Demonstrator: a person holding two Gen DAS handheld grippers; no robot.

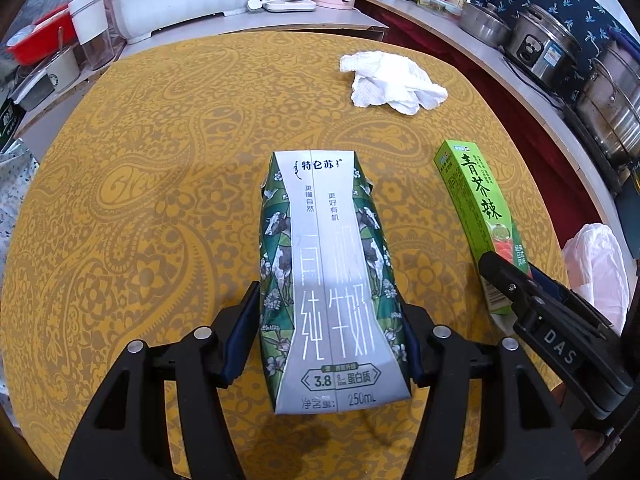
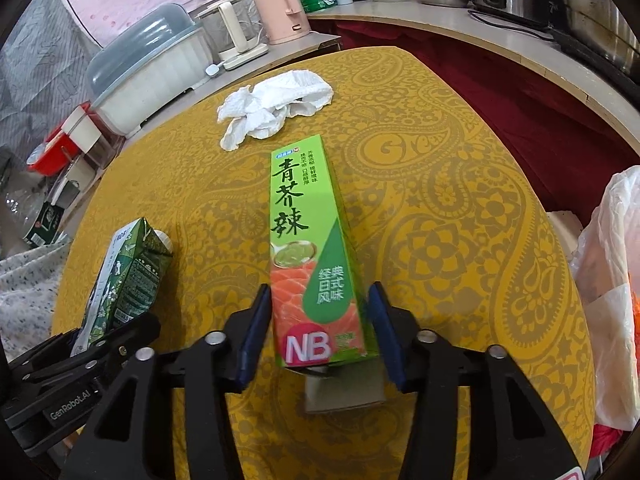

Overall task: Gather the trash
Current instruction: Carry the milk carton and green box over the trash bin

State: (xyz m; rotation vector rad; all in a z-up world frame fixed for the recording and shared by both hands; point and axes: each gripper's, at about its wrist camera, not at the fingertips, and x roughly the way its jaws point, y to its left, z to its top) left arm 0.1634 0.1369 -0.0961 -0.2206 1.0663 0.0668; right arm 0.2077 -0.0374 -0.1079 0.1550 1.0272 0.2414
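step in hand: picking up two pieces of trash at once, one per gripper; neither has reached the bag yet, as I judge it
left gripper [image 1: 332,344]: clamped on the milk carton [image 1: 328,276]; both blue pads press its lower sides, and the carton appears raised off the tabletop [image 1: 140,200]
right gripper [image 2: 324,332]: jaws apart around the near end of the green wasabi box [image 2: 308,248]; the left pad looks to touch the box edge, the right pad stands just clear, so no grip yet
wasabi box: lies flat on the tabletop, pointing toward 12 o'clock in the right wrist view; its near flap hangs open
crumpled paper towel [image 2: 272,108]: loose on the tabletop at 11 o'clock beyond the box, untouched
plastic bag [image 2: 612,296]: at the tabletop's edge at 3 o'clock, the likely place for trash
next move: close the right jaws squarely on the box, lift, then carry both items toward 3 o'clock; the thin box may crush or twist if squeezed hard
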